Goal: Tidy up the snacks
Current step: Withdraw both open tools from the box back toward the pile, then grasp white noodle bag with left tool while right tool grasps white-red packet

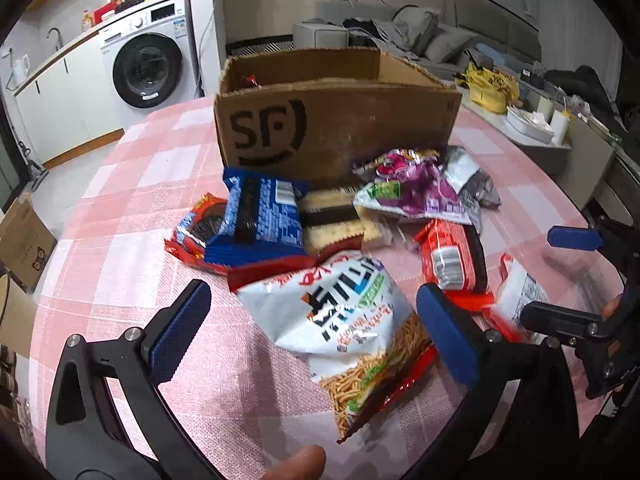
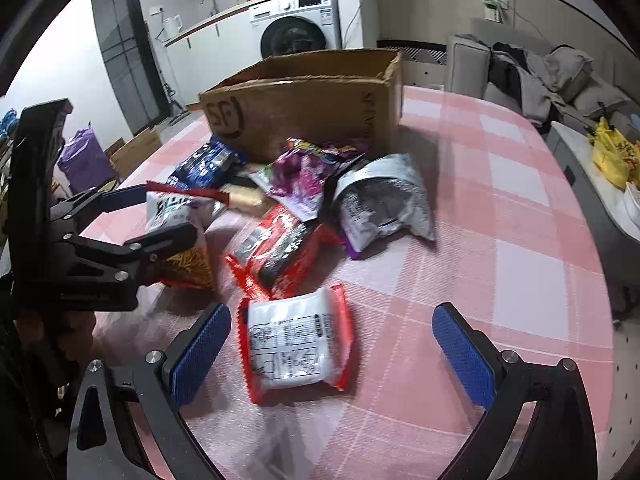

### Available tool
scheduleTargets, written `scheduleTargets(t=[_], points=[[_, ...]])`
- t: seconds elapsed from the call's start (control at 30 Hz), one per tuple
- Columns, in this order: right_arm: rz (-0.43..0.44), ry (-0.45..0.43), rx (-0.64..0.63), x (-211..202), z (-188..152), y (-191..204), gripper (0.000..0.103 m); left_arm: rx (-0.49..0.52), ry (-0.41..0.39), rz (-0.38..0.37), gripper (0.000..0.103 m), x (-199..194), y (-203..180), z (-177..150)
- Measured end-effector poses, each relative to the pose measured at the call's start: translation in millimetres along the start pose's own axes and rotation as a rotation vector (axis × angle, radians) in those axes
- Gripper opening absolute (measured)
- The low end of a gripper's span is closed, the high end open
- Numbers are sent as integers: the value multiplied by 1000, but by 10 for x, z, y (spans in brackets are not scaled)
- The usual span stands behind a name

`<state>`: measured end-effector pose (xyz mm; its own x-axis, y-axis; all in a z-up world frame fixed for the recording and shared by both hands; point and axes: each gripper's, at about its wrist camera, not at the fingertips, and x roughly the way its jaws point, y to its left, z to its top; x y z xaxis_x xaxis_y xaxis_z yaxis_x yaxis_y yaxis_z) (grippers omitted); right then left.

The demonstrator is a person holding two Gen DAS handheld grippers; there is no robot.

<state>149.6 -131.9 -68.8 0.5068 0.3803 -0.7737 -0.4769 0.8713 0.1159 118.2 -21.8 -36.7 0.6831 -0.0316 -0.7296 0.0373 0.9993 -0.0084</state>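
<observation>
A pile of snack packets lies on the pink checked tablecloth (image 1: 120, 264) in front of an open cardboard box (image 1: 340, 120). My left gripper (image 1: 316, 336) is open around a white noodle-snack bag (image 1: 344, 320), jaws wide either side. Beyond lie a blue cookie pack (image 1: 260, 220), a cracker pack (image 1: 332, 224), a purple bag (image 1: 416, 188) and a red pack (image 1: 452, 256). My right gripper (image 2: 332, 352) is open around a red-edged white packet (image 2: 292, 344). The box (image 2: 312, 116), a grey bag (image 2: 384, 200) and the left gripper (image 2: 160, 220) also show in the right wrist view.
A washing machine (image 1: 148, 68) and counter stand beyond the table at the left. A grey sofa with clothes (image 1: 420, 32) is at the back. A side table with a yellow bag (image 1: 492, 84) is at the right. Cardboard boxes (image 1: 24, 244) sit on the floor at the left.
</observation>
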Motion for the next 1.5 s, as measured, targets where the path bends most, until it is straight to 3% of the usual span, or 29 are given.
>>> scheduleTargets(t=[0.23,0.43,0.87,0.97,1.03,1.13,1.27,1.5], points=[[-12,44,-44,110,-33,86,103,-51,48,-68,103,50,175,-89],[-6,54,-47,131,-61,103,103,-50,42,-74,103,2,273,-145],[2,64,-26,172,-84,79,99,-21,61,-103,102,107,125,-144],[5,70,-39,189,-94,101,84,-23,72,-107,87,139,126,-153],[3,70,-58,192,-101,131,80,-28,80,-156,67,151,137,-155],[15,72,-86,194,-113,183,69,-18,68,-190,56,133,131,-164],[53,64,-85,167,-119,181,52,-23,47,-225,53,83,152,-177],[54,-13,-62,-5,-94,132,50,-18,-12,-240,52,-86,179,-145]])
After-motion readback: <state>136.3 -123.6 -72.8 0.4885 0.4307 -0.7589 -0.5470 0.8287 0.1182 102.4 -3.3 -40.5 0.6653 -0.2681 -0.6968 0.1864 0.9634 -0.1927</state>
